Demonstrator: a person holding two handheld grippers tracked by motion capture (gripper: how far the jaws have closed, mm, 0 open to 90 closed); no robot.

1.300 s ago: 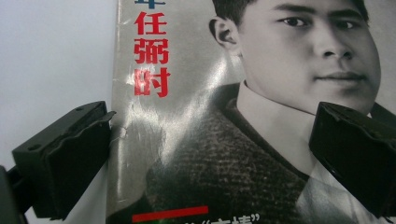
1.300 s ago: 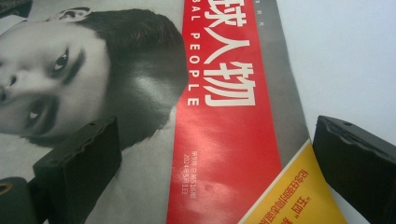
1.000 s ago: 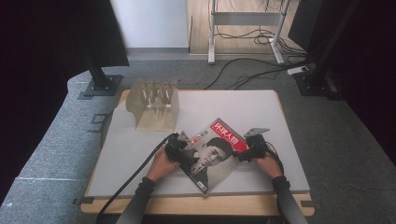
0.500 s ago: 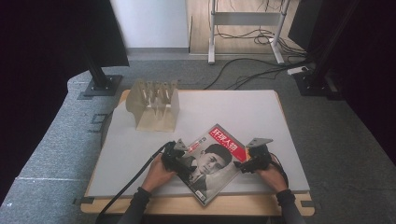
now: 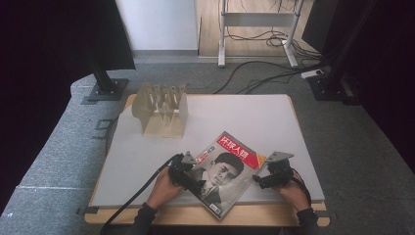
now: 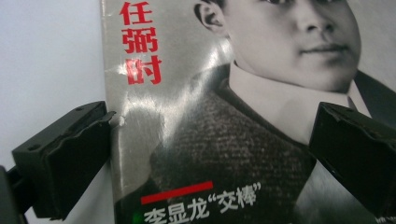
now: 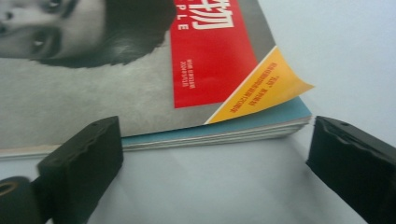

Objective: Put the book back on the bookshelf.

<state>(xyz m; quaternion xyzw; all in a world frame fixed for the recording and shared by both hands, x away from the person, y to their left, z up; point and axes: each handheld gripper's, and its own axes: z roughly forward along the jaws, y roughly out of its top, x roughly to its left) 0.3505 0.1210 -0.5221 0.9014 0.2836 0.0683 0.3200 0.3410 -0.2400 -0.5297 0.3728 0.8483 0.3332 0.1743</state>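
A magazine point(image 5: 225, 171) with a black-and-white portrait and a red title block lies askew on the white mat point(image 5: 244, 117) near the front edge. My left gripper point(image 5: 192, 177) stands open over its left side. In the left gripper view the gripper point(image 6: 210, 158) straddles the cover point(image 6: 210, 93), one jaw at the spine edge and the other above the portrait's collar. My right gripper point(image 5: 263, 180) is open at the magazine's right edge. In the right gripper view the gripper point(image 7: 215, 163) faces the page stack point(image 7: 210, 133), where a yellow cover corner point(image 7: 266, 91) curls up.
A clear plastic slotted rack point(image 5: 161, 110) stands at the back left of the mat. A black cable point(image 5: 132, 200) trails from the left gripper off the front edge. The magazine's near corner reaches the wooden table rim point(image 5: 254, 215). Black stands flank the table on the floor.
Both hands and the magazine have shifted toward the front edge of the table. The jaws stay open on both sides.
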